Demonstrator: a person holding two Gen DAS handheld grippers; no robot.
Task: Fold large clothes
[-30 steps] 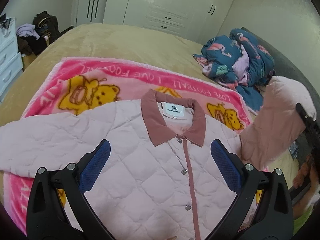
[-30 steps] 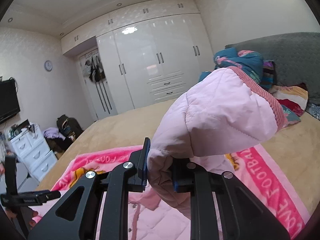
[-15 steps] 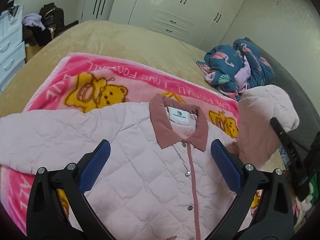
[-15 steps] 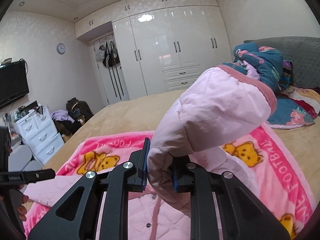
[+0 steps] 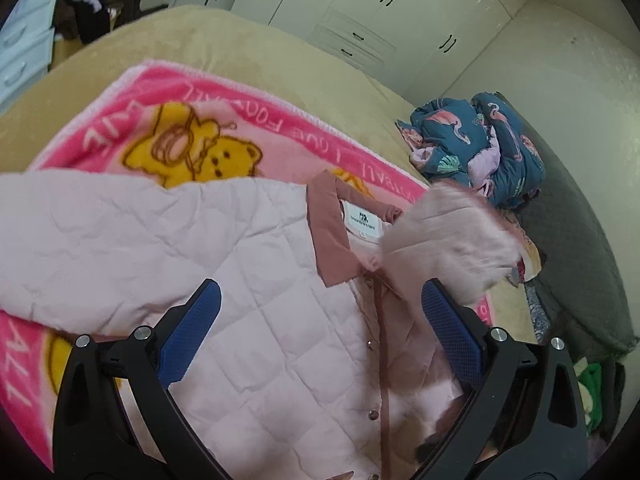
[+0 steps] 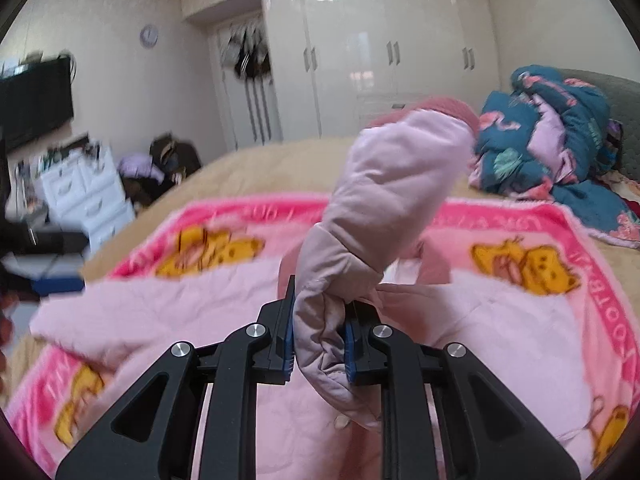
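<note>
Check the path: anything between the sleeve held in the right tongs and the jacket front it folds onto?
Nothing visible. The right tongs are shut on the sleeve, above the buttoned jacket front. The left tongs hover open over that front, touching nothing.

Open left hand-held gripper (image 5: pixel 320 336) hovers over the pink quilted jacket (image 5: pixel 260 300) on a blanket (image 5: pixel 100 132).

- Pale pink quilted jacket (image 5: pixel 256 280), dusty-rose collar (image 5: pixel 326 240), snapped shut, spread front-up on pink teddy-bear blanket (image 5: pixel 192 128).
- One sleeve (image 6: pixel 384 200) lifted, bunched above the chest.
</note>
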